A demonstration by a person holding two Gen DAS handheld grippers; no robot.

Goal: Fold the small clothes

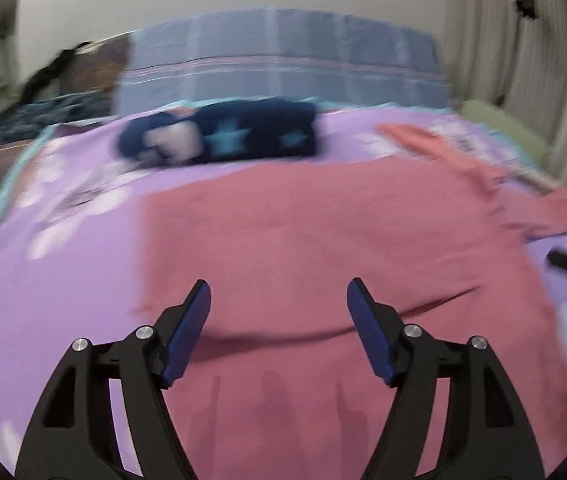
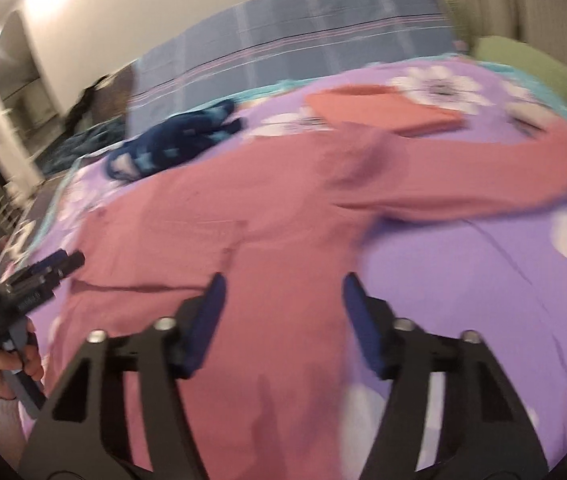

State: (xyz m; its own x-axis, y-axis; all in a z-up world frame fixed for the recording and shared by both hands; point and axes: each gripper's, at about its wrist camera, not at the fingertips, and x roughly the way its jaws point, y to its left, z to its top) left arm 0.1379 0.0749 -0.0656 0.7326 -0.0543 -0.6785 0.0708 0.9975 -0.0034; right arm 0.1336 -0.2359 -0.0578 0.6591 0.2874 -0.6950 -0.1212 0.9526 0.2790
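Plainly, two empty, parted tools, left tool (image 1: 279, 288) and right tool (image 2: 281, 280), over one pink garment (image 1: 323, 240).

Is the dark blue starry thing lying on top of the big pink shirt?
No, the dark blue starry garment lies on the purple bedspread, beyond the pink shirt and apart from it.

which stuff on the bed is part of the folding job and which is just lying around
Part of the job:
- pink garment, spread flat
- folded orange piece
- navy starred garment, bundled
- left gripper, fingers apart, nothing between
- right gripper, fingers apart over the pink cloth

Just lying about:
- purple flowered bedspread
- blue striped pillow
- green cushion
- curtain
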